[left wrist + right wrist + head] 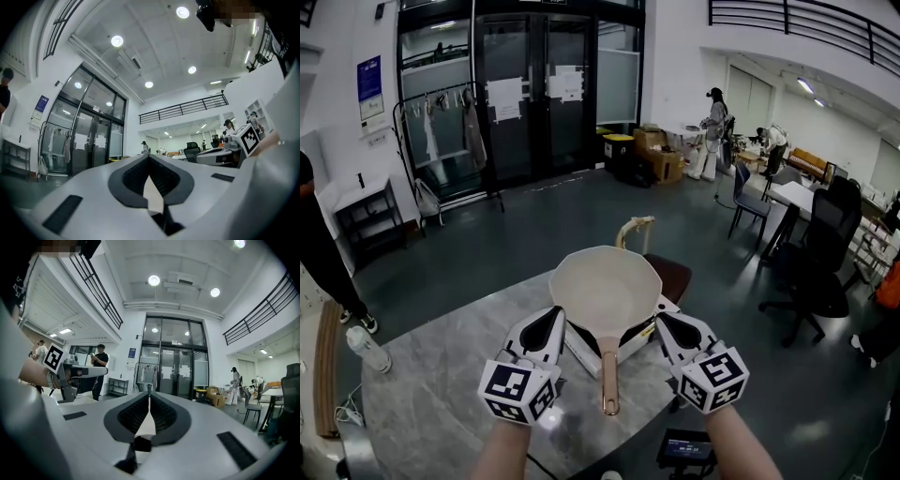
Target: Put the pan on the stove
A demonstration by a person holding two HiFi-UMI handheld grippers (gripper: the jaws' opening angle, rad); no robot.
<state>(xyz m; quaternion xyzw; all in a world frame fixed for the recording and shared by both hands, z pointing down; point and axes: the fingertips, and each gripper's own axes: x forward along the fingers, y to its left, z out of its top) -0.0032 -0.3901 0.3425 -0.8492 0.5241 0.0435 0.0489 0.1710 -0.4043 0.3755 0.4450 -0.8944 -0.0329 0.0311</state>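
My left hand-held gripper (553, 314) and right hand-held gripper (662, 321), both closed and empty, flank the pan (605, 286) on the stove (584, 353) at lower centre; I reckon bumping its handle (608, 370) could slide it off.

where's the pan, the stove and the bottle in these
pan (605, 289), head view, middle of its pale inside
stove (583, 355), head view, white edge left of the pan's handle
bottle (367, 349), head view, its clear body
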